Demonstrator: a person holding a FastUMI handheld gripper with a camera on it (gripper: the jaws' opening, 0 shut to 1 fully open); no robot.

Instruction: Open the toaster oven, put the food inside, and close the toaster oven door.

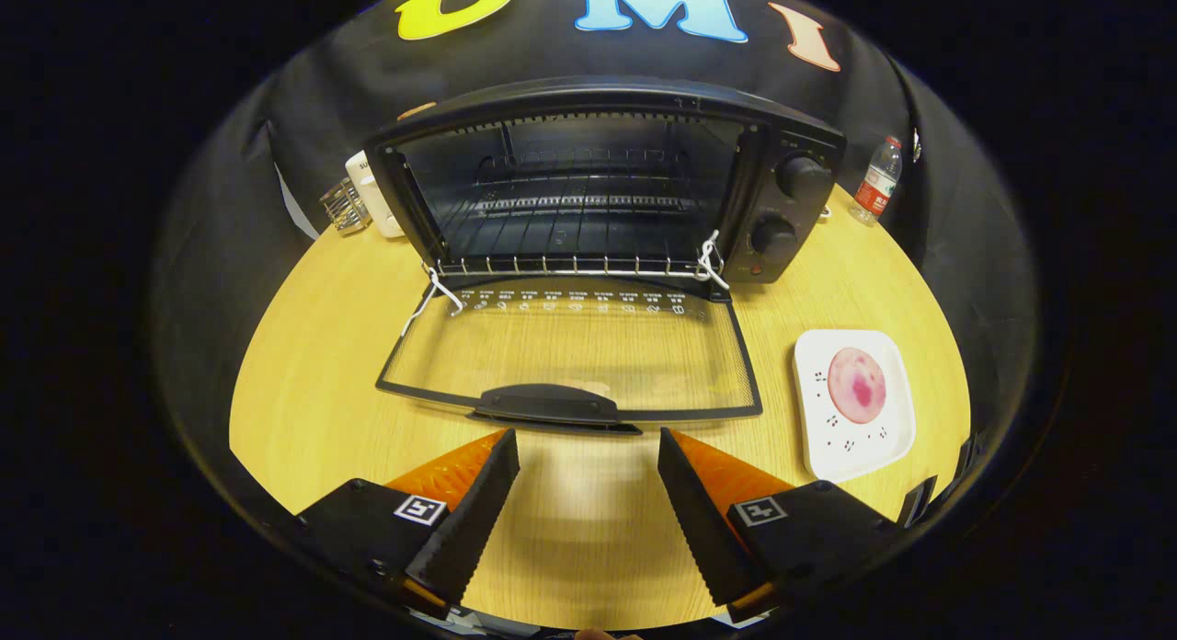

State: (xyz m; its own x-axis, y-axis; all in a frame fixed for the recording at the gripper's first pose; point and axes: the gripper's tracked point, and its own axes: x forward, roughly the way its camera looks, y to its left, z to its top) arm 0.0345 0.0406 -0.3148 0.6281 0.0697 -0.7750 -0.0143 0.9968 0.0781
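We find the toaster oven [588, 185] with its door [570, 360] folded flat on the table [313, 346], so step 1 of 3 looks done. Our gripper [588, 493] hangs wide and empty just near of the door handle [549, 404]. The food [857, 385] sits on a white plate [855, 447] to the right; next we judge a swing right to grasp it.

Food [857, 385] on plate [853, 404], right of oven door [570, 357].

Showing black oven [588, 125], pink food [857, 385] on white dotted plate [818, 438], yellow wood-grain table [313, 346], red-labelled bottle [878, 182].
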